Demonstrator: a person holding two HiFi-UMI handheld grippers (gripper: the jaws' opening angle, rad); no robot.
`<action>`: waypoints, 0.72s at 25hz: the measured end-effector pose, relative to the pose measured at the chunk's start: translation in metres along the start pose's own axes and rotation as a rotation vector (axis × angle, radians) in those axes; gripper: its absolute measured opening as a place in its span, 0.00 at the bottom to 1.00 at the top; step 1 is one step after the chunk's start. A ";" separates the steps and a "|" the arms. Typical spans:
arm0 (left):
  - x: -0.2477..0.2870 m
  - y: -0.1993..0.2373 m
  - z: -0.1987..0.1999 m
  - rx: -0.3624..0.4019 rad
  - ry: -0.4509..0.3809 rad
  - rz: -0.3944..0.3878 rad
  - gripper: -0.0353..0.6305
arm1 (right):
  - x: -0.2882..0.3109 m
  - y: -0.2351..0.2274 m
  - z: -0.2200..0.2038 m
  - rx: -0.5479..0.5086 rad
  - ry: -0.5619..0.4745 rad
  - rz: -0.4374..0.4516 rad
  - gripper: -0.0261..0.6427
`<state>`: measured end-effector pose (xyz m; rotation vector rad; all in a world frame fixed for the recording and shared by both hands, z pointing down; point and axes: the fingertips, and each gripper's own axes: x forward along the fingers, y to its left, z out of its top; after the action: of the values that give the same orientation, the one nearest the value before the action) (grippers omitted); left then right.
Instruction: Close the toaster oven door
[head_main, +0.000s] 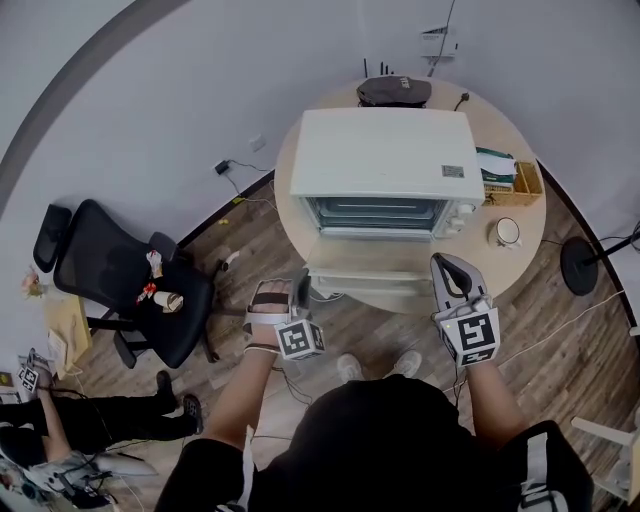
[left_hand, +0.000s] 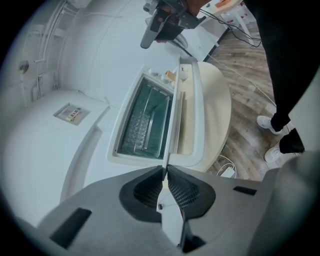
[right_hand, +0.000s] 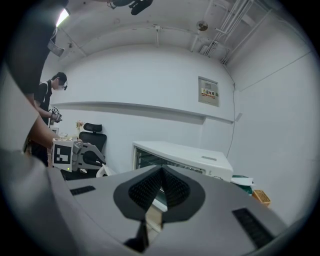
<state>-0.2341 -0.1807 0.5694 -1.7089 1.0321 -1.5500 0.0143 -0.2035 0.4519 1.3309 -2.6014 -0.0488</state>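
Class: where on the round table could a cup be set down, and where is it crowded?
Free: table front right, between toaster oven door and mug; also the strip left of the toaster oven. Crowded: back right, by the basket.

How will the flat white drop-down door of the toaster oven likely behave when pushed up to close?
The flat white drop-down door looks rigid, so it should probably swing up as one piece. The left gripper pinches only a thin edge, so it may slip. The boxy white toaster oven might slide back on the smooth round wooden table.
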 end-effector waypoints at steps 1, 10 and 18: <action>0.001 0.004 0.001 0.002 -0.003 0.015 0.10 | -0.001 -0.001 0.000 0.001 0.000 -0.002 0.04; 0.011 0.036 0.005 0.016 0.008 0.050 0.11 | -0.004 -0.002 0.001 0.000 0.001 0.004 0.04; 0.026 0.065 0.010 0.001 -0.026 0.067 0.13 | -0.002 0.000 0.002 0.001 -0.008 0.005 0.04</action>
<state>-0.2335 -0.2367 0.5267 -1.6727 1.0647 -1.4821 0.0148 -0.2022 0.4495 1.3275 -2.6109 -0.0525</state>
